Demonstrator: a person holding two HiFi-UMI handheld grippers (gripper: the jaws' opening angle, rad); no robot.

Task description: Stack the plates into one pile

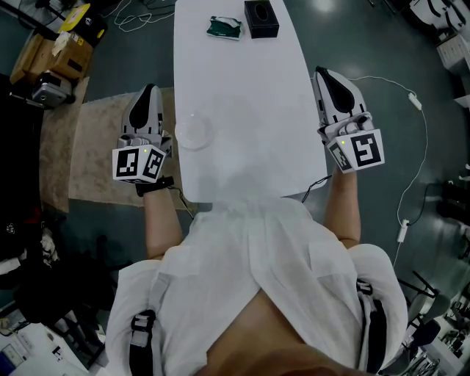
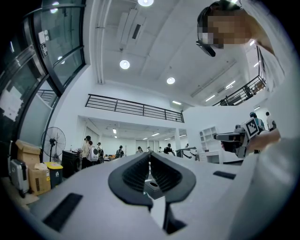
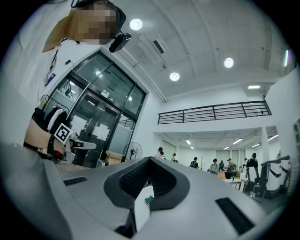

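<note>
A pale, almost see-through stack of plates (image 1: 192, 133) lies near the left edge of the long white table (image 1: 250, 88); its outline is faint. My left gripper (image 1: 150, 89) hovers just off that edge, beside the plates and apart from them. Its jaws are shut with nothing in them, as the left gripper view (image 2: 150, 155) also shows. Off the table's right edge my right gripper (image 1: 324, 73) is likewise shut and empty, with the dark pads meeting in the right gripper view (image 3: 149, 160). Both point away from me, slightly upward.
A black box (image 1: 261, 18) and a green packet (image 1: 224, 28) sit at the table's far end. A beige rug (image 1: 92, 147) and cardboard boxes (image 1: 51, 51) lie to the left; cables (image 1: 415, 103) run on the floor at the right. People stand far off.
</note>
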